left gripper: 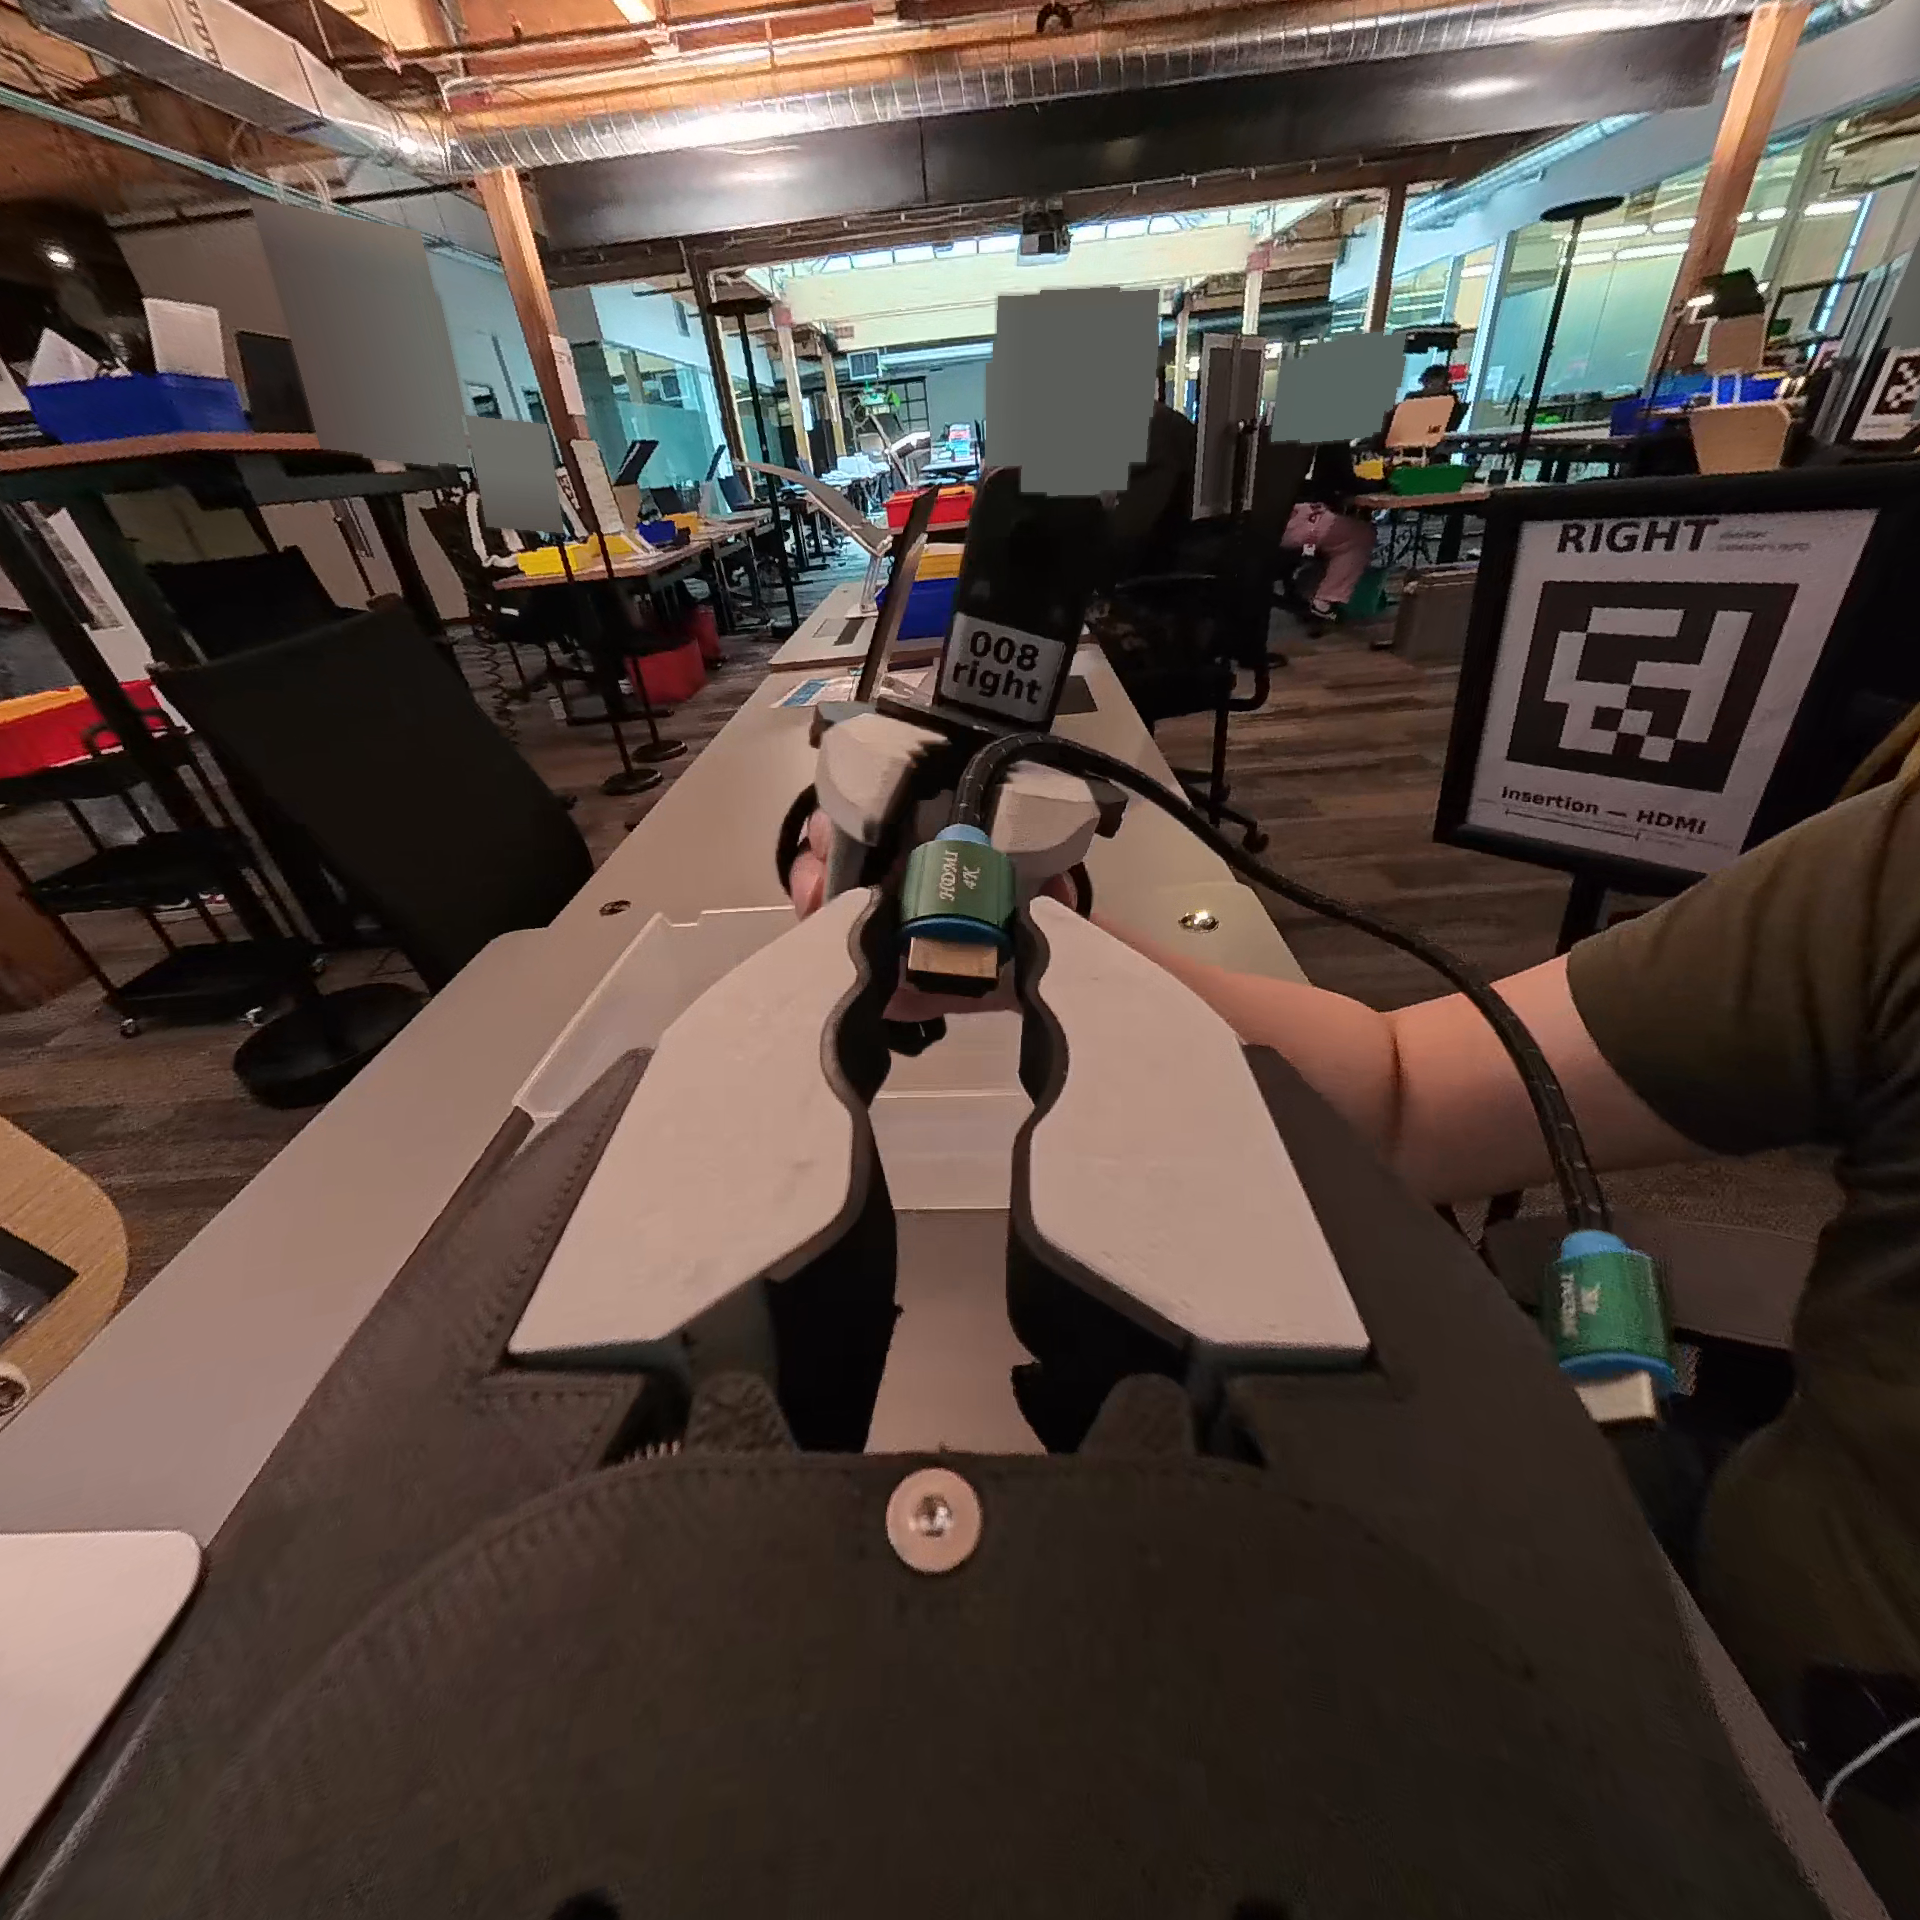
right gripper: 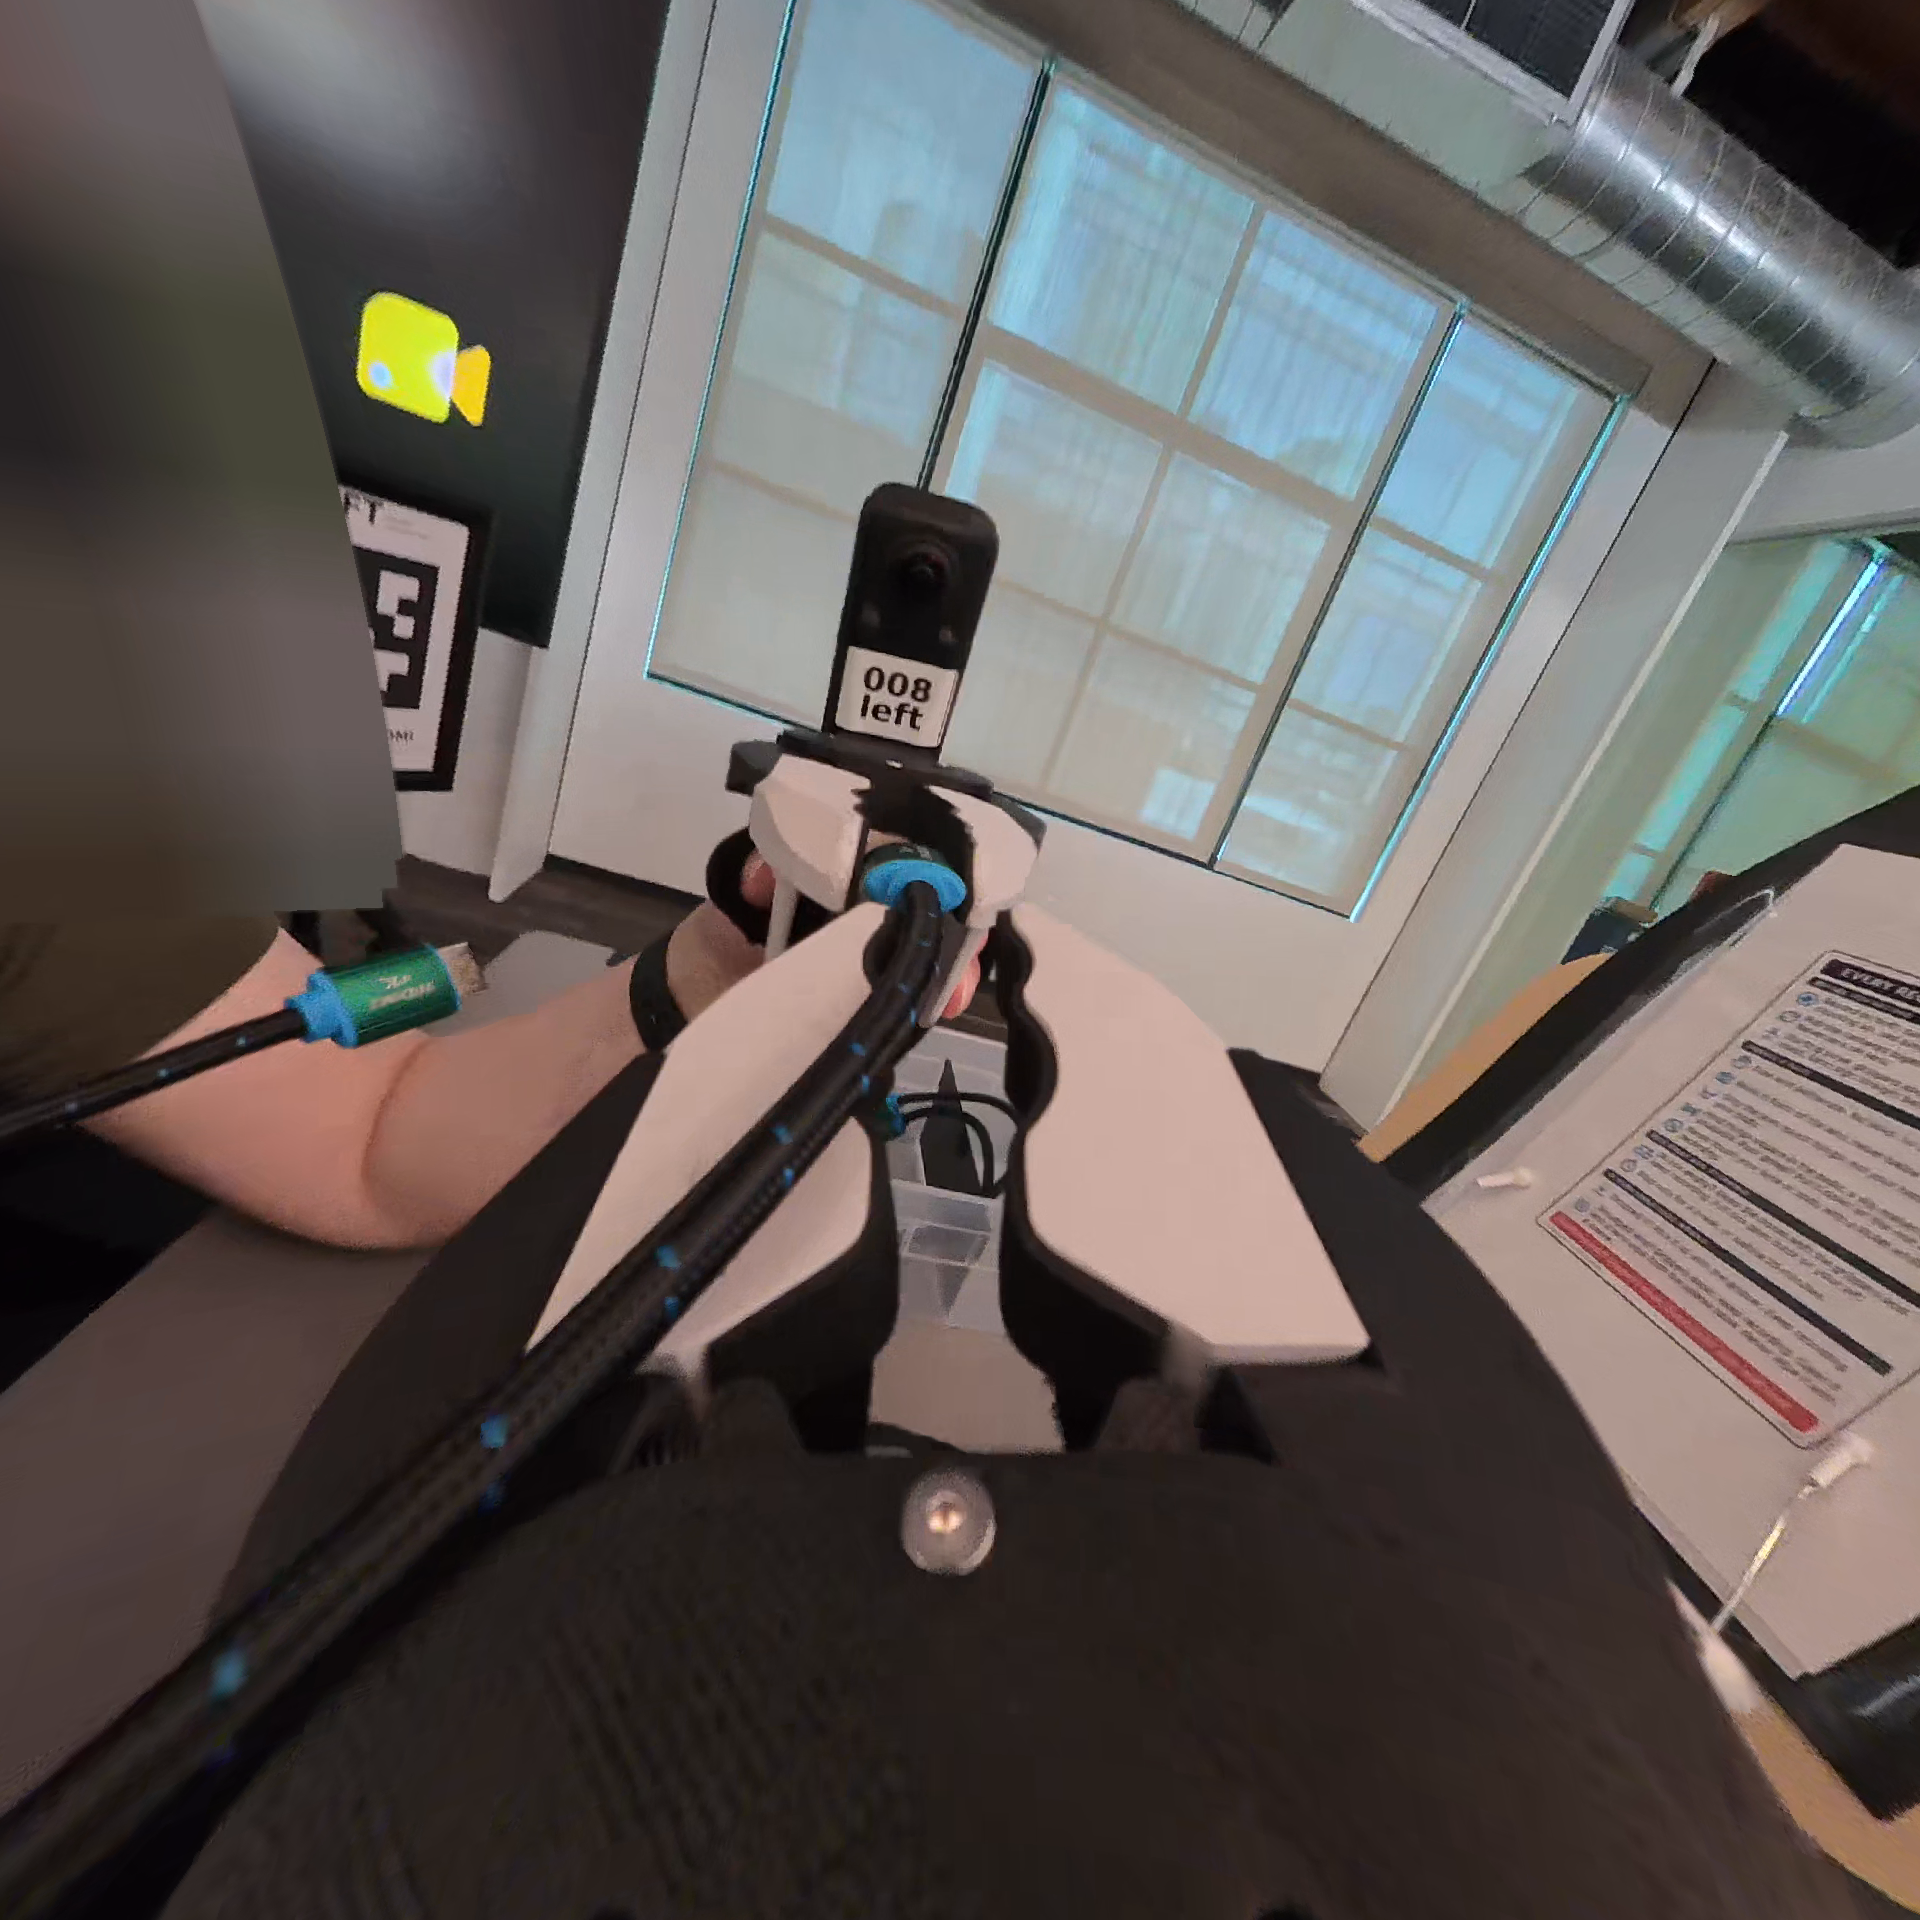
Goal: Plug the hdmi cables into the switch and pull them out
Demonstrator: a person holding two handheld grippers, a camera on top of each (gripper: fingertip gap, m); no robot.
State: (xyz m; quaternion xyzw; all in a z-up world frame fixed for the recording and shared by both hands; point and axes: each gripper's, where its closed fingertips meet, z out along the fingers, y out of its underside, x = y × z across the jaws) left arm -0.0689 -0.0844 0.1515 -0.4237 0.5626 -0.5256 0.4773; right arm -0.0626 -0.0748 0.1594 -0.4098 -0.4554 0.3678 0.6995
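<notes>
A green HDMI plug [left gripper: 954, 902] with a blue collar sits between the fingertips of my left gripper [left gripper: 951, 940], gold end towards the camera; the jaws are closed on its sides. My right gripper [left gripper: 961, 805] faces it from behind, jaws apart, with the black braided cable [left gripper: 1351, 925] running through the gap. In the right wrist view the plug's blue collar [right gripper: 914, 883] shows just past my right gripper [right gripper: 951, 961], between the left gripper's white fingers [right gripper: 805, 836]. The cable's other green plug [left gripper: 1605, 1320] hangs free by the person's arm, and also shows in the right wrist view [right gripper: 384, 997]. No switch is clearly visible.
A clear plastic tray [left gripper: 623, 987] lies on the long white table [left gripper: 260, 1299] below both grippers; in the right wrist view it holds a dark item with a thin cable [right gripper: 940, 1132]. A marker sign [left gripper: 1652, 675] stands at the right. The person's forearm [left gripper: 1455, 1081] crosses the right side. A printed sheet [right gripper: 1714, 1195] lies at the right.
</notes>
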